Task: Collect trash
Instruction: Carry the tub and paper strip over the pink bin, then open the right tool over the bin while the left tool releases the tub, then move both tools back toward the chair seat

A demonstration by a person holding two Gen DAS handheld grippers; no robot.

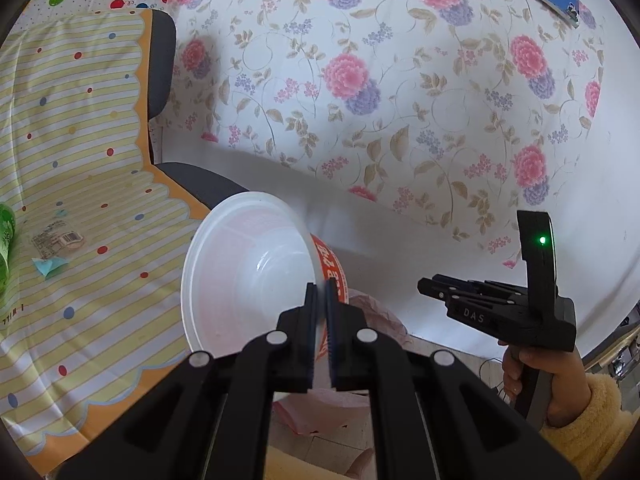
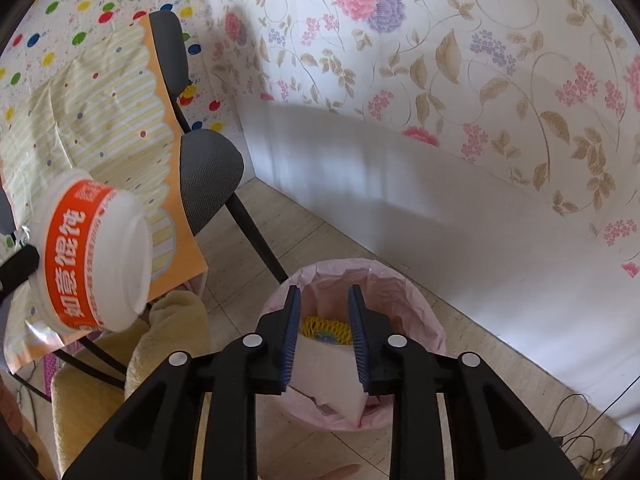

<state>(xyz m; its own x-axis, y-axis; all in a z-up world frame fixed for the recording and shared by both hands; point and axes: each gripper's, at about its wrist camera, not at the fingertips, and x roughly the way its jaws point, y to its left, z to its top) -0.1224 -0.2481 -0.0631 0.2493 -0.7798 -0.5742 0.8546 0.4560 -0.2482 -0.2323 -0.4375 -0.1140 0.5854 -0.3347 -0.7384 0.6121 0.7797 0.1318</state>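
The left tongs (image 1: 320,292) pinch the rim of the white bowl (image 1: 248,276), which hangs on its side in the air beside the surface (image 1: 80,152), mouth turned away from the pink-lined bin (image 2: 352,344). The bin lies below and to the bowl's right; the right tongs (image 2: 324,320) hover spread and empty directly above it, so the left needs to carry across

Both views are bright with soft, even daylight and stay mostly sharp. A broad, soft shadow falls across the lower white wall (image 2: 400,208), and a green indicator light (image 1: 542,240) glows. Fisheye distortion bends straight lines, and dark vignetting rounds off every corner.
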